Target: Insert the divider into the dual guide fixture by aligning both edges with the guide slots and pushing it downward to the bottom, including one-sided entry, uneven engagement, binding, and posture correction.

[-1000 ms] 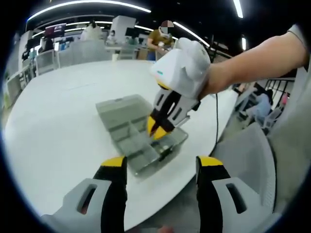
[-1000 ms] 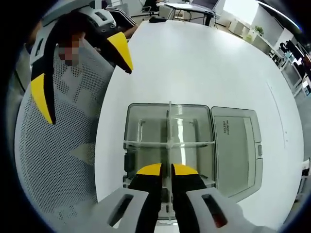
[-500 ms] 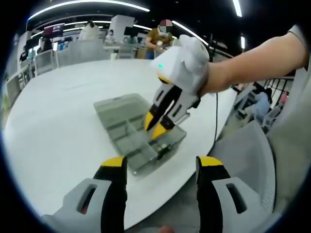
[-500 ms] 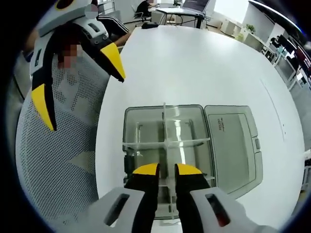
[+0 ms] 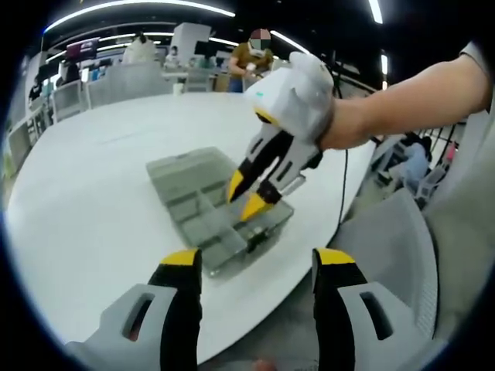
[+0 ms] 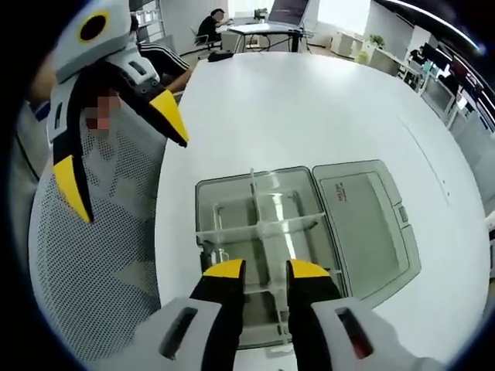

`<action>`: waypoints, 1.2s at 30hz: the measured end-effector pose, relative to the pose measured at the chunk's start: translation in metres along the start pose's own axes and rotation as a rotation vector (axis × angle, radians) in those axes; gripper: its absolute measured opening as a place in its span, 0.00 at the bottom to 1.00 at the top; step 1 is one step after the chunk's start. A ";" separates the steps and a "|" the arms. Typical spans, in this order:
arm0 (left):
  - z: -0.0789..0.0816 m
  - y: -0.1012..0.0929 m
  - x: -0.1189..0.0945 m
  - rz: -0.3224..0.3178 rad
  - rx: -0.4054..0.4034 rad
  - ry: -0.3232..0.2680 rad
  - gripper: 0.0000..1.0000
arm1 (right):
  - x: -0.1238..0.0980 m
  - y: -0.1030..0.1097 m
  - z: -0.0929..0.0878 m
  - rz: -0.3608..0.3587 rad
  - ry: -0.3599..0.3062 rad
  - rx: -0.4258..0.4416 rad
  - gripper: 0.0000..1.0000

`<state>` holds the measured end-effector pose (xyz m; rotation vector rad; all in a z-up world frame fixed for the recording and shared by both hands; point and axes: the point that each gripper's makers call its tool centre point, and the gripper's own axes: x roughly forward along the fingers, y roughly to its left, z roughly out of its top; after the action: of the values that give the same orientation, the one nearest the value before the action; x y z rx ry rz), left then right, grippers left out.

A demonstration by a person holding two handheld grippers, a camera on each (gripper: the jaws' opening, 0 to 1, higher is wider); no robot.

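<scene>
A single round white table (image 6: pixel 325 100) takes up most of both views, its pale top running from the lower left to the upper right of the right gripper view. A grey mesh chair (image 6: pixel 93 263) fills the left side of that view, beside the table edge.

On the table sits one clear plastic box, the dual guide fixture (image 6: pixel 255 239), in the lower centre of the right gripper view and at centre in the left gripper view (image 5: pixel 209 209). Its hinged lid (image 6: pixel 363 224) lies open flat to the right of the tray. Inside, two clear partitions cross each other: one long piece runs top to bottom in the frame, and one divider (image 6: pixel 259 229) runs side to side across it, splitting the tray into four compartments. How deep the divider is seated in its slots is hard to judge through the clear plastic.

The right gripper (image 6: pixel 266 269) hangs just above the near half of the tray, its two yellow-tipped jaws parted by a small gap with nothing between them; the left gripper view shows it (image 5: pixel 246 195) at centre, tips apart over the box. The left gripper (image 5: pixel 257 261) has its two jaws spread wide and holds nothing, set off the table's near edge; it appears at the upper left of the right gripper view (image 6: pixel 120 162), over the chair.
</scene>
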<state>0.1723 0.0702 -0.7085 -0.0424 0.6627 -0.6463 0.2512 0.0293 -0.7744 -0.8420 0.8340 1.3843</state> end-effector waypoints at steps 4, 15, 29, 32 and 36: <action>-0.001 0.000 0.000 -0.002 0.005 0.006 0.56 | -0.003 0.001 0.000 -0.011 -0.021 0.037 0.20; -0.001 -0.002 0.001 -0.003 0.020 0.023 0.56 | -0.016 0.001 -0.002 -0.055 -0.099 0.146 0.31; -0.003 0.002 -0.001 0.013 0.023 0.054 0.58 | -0.041 0.000 -0.003 -0.132 -0.207 0.295 0.48; -0.003 0.002 -0.001 0.020 0.022 0.059 0.59 | -0.046 0.002 -0.005 -0.145 -0.221 0.314 0.51; -0.003 0.003 -0.002 0.029 0.022 0.061 0.60 | -0.053 0.003 -0.008 -0.167 -0.240 0.348 0.56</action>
<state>0.1709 0.0740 -0.7102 0.0073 0.7143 -0.6288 0.2473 -0.0031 -0.7313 -0.4551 0.7704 1.1243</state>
